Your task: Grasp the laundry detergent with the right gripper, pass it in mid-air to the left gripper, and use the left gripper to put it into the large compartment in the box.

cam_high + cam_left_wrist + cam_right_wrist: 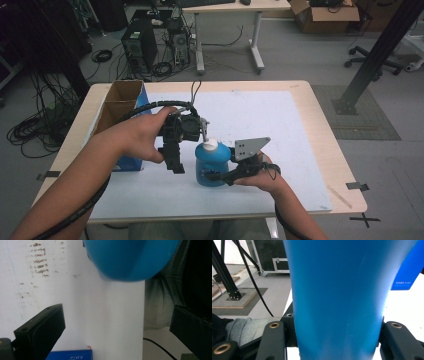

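Where box (71, 355) print reads "5.0", blue bottle (211, 165) unlabelled

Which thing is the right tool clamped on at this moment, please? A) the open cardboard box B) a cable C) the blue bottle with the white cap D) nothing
C: in the right gripper view the blue bottle sits pinched between both jaws of the right tool, and the high view shows it standing upright on the table.

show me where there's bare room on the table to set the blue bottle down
Free: the white mat right of the blue bottle, out to the table's right edge, and the far strip. Crowded: the left, with the cardboard box and left gripper.
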Demonstrator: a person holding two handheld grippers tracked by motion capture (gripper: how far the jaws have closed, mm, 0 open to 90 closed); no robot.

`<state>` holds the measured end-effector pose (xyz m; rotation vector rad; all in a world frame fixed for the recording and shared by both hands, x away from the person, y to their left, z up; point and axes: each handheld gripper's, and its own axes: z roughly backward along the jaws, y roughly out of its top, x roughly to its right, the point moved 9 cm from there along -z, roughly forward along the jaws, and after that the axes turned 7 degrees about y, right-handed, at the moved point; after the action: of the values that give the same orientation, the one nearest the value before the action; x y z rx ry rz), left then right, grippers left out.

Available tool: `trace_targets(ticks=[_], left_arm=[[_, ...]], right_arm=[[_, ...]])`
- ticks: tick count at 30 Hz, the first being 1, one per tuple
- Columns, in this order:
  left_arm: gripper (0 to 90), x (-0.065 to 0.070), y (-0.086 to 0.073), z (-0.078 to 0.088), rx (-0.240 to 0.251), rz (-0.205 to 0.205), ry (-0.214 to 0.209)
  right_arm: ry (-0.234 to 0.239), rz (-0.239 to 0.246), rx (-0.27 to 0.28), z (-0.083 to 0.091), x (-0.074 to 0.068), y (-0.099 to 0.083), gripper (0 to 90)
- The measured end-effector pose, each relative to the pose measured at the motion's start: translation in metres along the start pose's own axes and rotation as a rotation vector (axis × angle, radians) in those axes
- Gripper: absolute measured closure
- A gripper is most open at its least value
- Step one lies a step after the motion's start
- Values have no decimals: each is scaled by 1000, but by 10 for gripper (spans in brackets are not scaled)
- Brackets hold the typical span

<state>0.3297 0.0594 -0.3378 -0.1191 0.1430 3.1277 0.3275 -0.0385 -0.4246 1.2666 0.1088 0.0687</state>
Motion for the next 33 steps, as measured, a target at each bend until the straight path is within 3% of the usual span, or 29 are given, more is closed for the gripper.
trace_targets(ticks=[33], left_arm=[[2, 7, 12, -3, -5, -14, -3]], right_arm=[[37, 6, -4, -44, 11, 4, 457]])
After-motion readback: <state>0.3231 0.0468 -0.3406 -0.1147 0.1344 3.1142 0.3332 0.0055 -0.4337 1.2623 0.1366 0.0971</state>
